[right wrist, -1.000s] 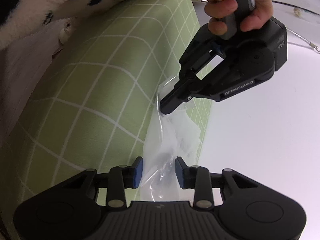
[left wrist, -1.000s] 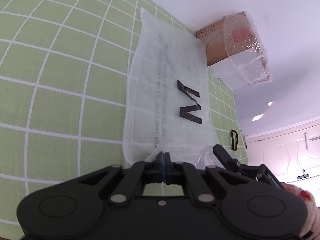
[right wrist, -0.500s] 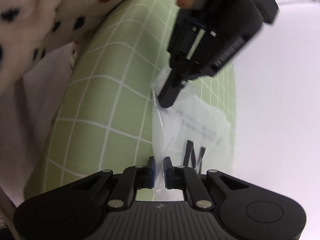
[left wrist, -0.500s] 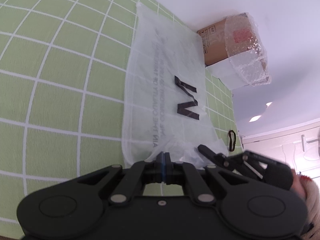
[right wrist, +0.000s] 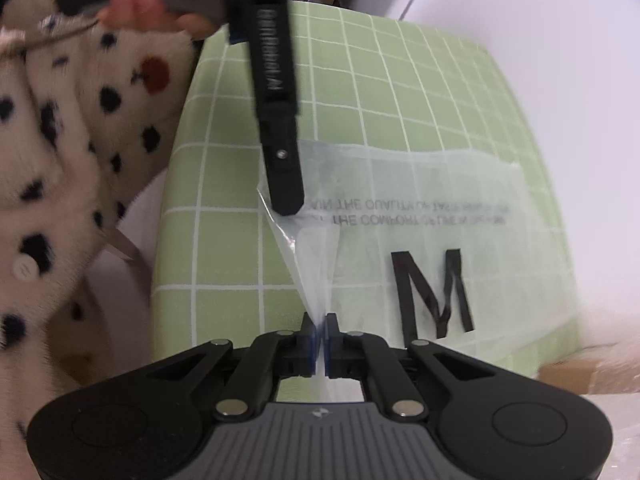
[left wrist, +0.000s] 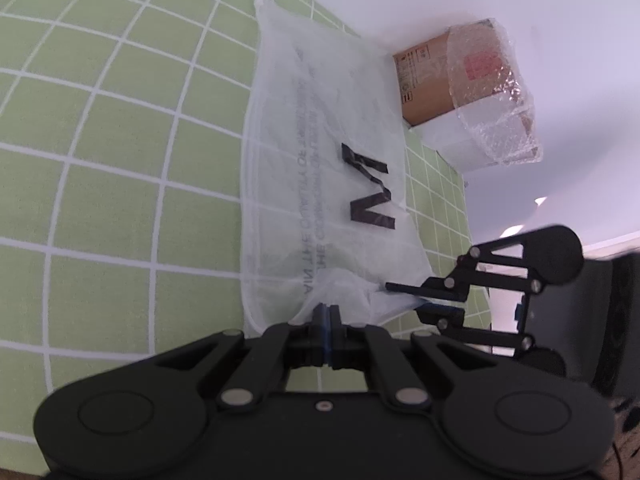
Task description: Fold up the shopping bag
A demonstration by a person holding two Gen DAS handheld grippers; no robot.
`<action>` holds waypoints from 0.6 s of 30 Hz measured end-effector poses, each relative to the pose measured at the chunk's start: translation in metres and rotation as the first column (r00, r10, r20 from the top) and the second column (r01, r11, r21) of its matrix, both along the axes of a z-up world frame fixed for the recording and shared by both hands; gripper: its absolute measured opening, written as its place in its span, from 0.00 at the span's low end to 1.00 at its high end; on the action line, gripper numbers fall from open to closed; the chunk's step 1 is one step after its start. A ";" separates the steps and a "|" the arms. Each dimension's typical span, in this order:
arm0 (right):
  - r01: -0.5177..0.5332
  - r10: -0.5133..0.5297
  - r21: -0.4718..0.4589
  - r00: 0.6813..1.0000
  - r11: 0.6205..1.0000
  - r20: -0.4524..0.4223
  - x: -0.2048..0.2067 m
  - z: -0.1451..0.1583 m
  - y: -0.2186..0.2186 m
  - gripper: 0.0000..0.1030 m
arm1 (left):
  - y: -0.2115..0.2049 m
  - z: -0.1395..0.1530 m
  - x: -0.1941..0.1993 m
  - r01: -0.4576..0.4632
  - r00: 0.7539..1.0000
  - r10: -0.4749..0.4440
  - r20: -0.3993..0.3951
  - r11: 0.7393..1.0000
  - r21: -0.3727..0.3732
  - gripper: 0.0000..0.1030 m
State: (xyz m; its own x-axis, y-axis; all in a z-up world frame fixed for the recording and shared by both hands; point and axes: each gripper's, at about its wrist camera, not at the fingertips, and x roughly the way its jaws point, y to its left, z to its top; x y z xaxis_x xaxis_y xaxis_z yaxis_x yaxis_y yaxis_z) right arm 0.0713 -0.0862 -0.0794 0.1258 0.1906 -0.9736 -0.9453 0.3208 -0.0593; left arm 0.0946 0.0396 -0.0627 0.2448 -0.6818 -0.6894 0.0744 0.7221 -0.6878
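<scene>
I have the bag [left wrist: 328, 168] lying flat on the green checked mat [left wrist: 120, 160], a thin translucent white sheet with a big black M [left wrist: 370, 192] and two lines of grey print running along it. In the left wrist view the bag stretches away from me toward a cardboard box [left wrist: 428, 80] half wrapped in bubble wrap [left wrist: 492, 96], which sits at the mat's far edge, just beside the bag's far right corner.

My left gripper [left wrist: 325, 312] is clamped on the near edge of the bag; its blue pads meet with only a bunched fold of plastic between them. In the right wrist view that same left gripper [right wrist: 285, 208] comes down from above, its tip pressed to the bag's corner next to the start of the print.

My right gripper [right wrist: 319, 326] is pinched tight on the bag too: a twisted strand of plastic rises from between its blue pads and fans out toward the left gripper's tip. In the left view the right gripper [left wrist: 404, 296] enters from the right, fingers lying close to the mat, holding the bag's gathered near corner. The two grips sit near each other on the same end of the bag.

At the left of the right view I see a fluffy white sleeve [right wrist: 80, 152] with dark spots, and a hand [right wrist: 156, 4] around the left gripper's handle, somewhat blurred.
</scene>
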 end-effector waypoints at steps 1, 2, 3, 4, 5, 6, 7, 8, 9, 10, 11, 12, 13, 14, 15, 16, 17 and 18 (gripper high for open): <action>0.011 -0.011 0.009 0.999 1.000 -0.034 0.009 0.007 -0.002 0.04 | 0.003 0.004 -0.002 -0.007 1.000 0.007 0.015 1.000 -0.002 0.03; 0.024 -0.023 0.017 0.997 1.000 -0.068 0.018 0.015 -0.004 0.04 | 0.007 0.010 -0.004 -0.007 0.999 0.007 0.049 1.000 -0.003 0.04; 0.038 -0.035 0.026 0.994 0.999 -0.101 0.027 0.024 -0.007 0.04 | 0.011 0.016 -0.006 -0.006 0.996 0.006 0.084 1.000 -0.005 0.05; 0.052 -0.047 0.034 0.990 0.998 -0.135 0.036 0.032 -0.011 0.04 | 0.013 0.020 -0.008 0.003 0.994 -0.004 0.112 1.000 0.001 0.08; 0.066 -0.058 0.041 0.984 0.997 -0.168 0.046 0.041 -0.014 0.04 | 0.011 0.029 -0.012 0.046 0.984 -0.051 0.173 0.998 0.030 0.10; 0.079 -0.068 0.047 0.978 0.996 -0.198 0.050 0.047 -0.016 0.04 | 0.009 0.037 -0.016 0.089 0.967 -0.102 0.234 0.994 0.064 0.13; 0.090 -0.076 0.053 0.971 0.995 -0.225 0.052 0.051 -0.017 0.04 | 0.006 0.046 -0.020 0.130 0.944 -0.154 0.292 0.986 0.100 0.15; 0.102 -0.084 0.056 0.964 0.993 -0.254 0.058 0.047 -0.017 0.04 | 0.003 0.051 -0.025 0.162 0.915 -0.201 0.349 0.977 0.139 0.17; 0.110 -0.090 0.059 0.957 0.992 -0.276 0.062 0.050 -0.021 0.04 | -0.001 0.056 -0.031 0.189 0.881 -0.247 0.402 0.965 0.179 0.21; 0.116 -0.094 0.059 0.952 0.991 -0.292 0.066 0.059 -0.025 0.04 | -0.005 0.062 -0.036 0.214 0.842 -0.294 0.452 0.952 0.221 0.33; 0.123 -0.100 0.058 0.946 0.991 -0.307 0.073 0.065 -0.028 0.04 | -0.007 0.064 -0.041 0.220 0.806 -0.317 0.500 0.944 0.245 0.38; 0.131 -0.106 0.057 0.940 0.990 -0.323 0.075 0.067 -0.029 0.04 | -0.009 0.066 -0.045 0.221 0.777 -0.331 0.536 0.940 0.261 0.44; 0.138 -0.112 0.055 0.934 0.989 -0.339 0.075 0.066 -0.030 0.04 | -0.010 0.067 -0.047 0.227 0.758 -0.344 0.554 0.936 0.270 0.44; 0.148 -0.119 0.055 0.928 0.988 -0.352 0.076 0.065 -0.031 0.04 | -0.014 0.069 -0.051 0.261 0.715 -0.386 0.583 0.921 0.290 0.44; 0.158 -0.127 0.056 0.923 0.986 -0.363 0.076 0.065 -0.033 0.04 | -0.019 0.069 -0.054 0.283 0.691 -0.415 0.592 0.909 0.307 0.45; 0.169 -0.136 0.057 0.917 0.984 -0.374 0.077 0.064 -0.035 0.04 | -0.024 0.070 -0.056 0.303 0.667 -0.443 0.599 0.896 0.325 0.46; 0.175 -0.141 0.057 0.913 0.983 -0.382 0.077 0.064 -0.036 0.04 | -0.028 0.070 -0.058 0.322 0.643 -0.470 0.605 0.882 0.342 0.46; 0.180 -0.144 0.058 0.910 0.982 -0.388 0.077 0.063 -0.037 0.04 | -0.034 0.068 -0.059 0.339 0.623 -0.501 0.601 0.865 0.370 0.46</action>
